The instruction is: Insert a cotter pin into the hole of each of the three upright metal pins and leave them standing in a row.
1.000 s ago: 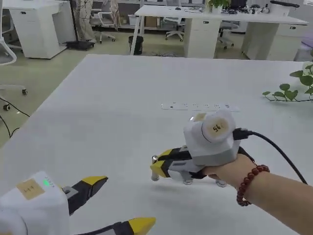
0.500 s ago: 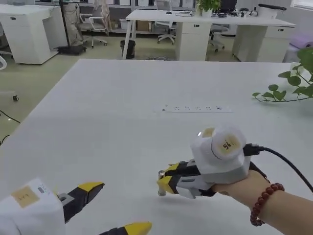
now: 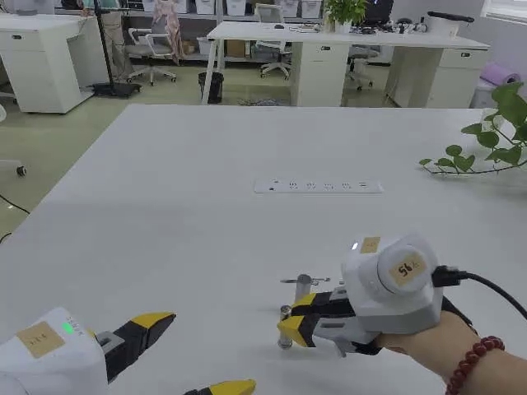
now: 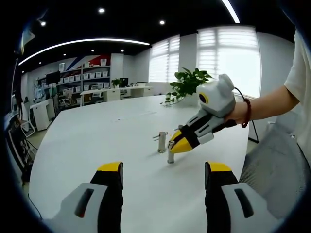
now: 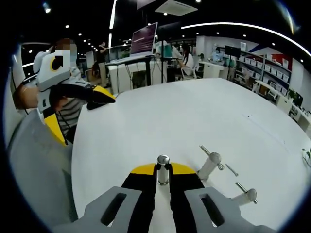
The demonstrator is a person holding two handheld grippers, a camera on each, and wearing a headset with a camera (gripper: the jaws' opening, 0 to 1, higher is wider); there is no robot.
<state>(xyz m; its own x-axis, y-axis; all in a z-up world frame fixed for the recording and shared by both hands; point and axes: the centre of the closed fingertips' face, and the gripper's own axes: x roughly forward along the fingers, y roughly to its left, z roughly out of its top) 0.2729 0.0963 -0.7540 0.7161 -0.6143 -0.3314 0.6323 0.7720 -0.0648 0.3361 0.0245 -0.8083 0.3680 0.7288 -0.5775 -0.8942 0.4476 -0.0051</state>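
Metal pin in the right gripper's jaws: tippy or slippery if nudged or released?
Probably tippy: the metal pin is tall, narrow and standing upright. Likely slippery too: it looks smooth, shiny and round where the right gripper clamps it. As solid-looking metal, it is probably rigid and heavy for its size.

My right tool [image 3: 290, 327] has black jaws capped with yellow tips, a grey lower body and a white upper housing ending in a round cap. A tan label [image 3: 408, 269] on the cap carries handwritten digits that I cannot read with certainty. A black cable [image 3: 486, 285] exits at the rear. My left tool [image 3: 202, 354] has the same black-and-yellow jaws, a white housing, a tan sticker [image 3: 39, 338] and a green indicator lamp [image 3: 67, 328]. In the gripper views, each jaw base is grey with an elongated slot. I wear a dark red bead bracelet [image 3: 475, 356] and a white short sleeve [image 4: 297, 63].
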